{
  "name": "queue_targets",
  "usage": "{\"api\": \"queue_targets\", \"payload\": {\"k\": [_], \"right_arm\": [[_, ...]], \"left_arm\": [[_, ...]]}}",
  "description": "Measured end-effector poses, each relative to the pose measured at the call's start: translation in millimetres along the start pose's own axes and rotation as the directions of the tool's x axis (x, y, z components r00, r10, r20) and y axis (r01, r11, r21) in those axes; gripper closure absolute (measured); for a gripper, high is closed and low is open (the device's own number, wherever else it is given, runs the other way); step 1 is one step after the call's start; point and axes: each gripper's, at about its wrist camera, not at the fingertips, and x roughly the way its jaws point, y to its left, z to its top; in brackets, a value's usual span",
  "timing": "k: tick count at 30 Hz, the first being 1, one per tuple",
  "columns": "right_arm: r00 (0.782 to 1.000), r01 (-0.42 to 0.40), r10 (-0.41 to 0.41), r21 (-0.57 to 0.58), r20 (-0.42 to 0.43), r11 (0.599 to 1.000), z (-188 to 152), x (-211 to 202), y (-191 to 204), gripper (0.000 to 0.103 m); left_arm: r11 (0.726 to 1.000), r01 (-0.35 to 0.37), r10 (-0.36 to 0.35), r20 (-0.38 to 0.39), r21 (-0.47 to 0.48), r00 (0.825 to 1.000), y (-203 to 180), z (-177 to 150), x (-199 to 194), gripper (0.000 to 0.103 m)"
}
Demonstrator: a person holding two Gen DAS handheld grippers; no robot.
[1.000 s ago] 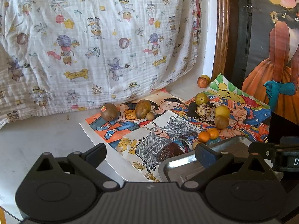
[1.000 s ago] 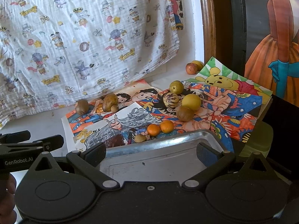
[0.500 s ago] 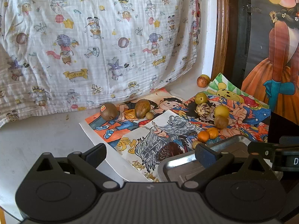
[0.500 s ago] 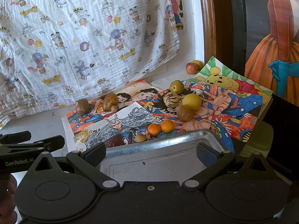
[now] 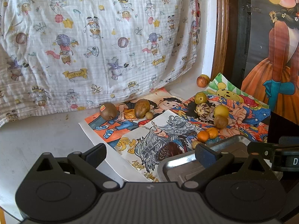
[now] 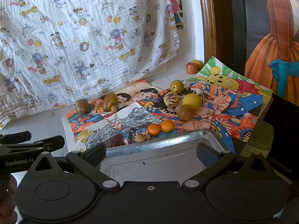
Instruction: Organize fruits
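Several fruits lie on cartoon posters (image 5: 164, 128) on a white surface: a kiwi (image 5: 108, 110), a brown avocado-shaped fruit (image 5: 142, 108), two small oranges (image 6: 160, 127), a yellow fruit (image 6: 192, 101), a striped fruit (image 6: 171, 98), a green fruit (image 6: 176, 86) and an apple (image 6: 191, 67) at the back. A metal tray (image 6: 168, 160) sits in front of them. My left gripper (image 5: 150, 154) is open over the posters' near edge. My right gripper (image 6: 151, 152) is open above the tray. Neither holds anything.
A printed quilt (image 5: 93, 43) is bunched behind the fruits. A wooden frame (image 5: 220, 28) and a painted panel (image 5: 276, 56) stand at the right. In the right wrist view the other gripper (image 6: 28, 142) and a hand (image 6: 7, 192) show at the left.
Both views have shifted very slightly; the fruits and tray have not moved, and both grippers stay open.
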Motion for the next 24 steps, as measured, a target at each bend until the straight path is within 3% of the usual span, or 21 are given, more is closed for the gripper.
{"api": "queue_targets", "payload": {"k": [24], "right_arm": [[1.000,0.002,-0.002,0.009,-0.003,1.000,1.7,4.8,-2.1,0.000]], "left_arm": [[1.000,0.003,-0.004,-0.028,-0.017,1.000,2.8,-0.8,10.2,0.000]]}}
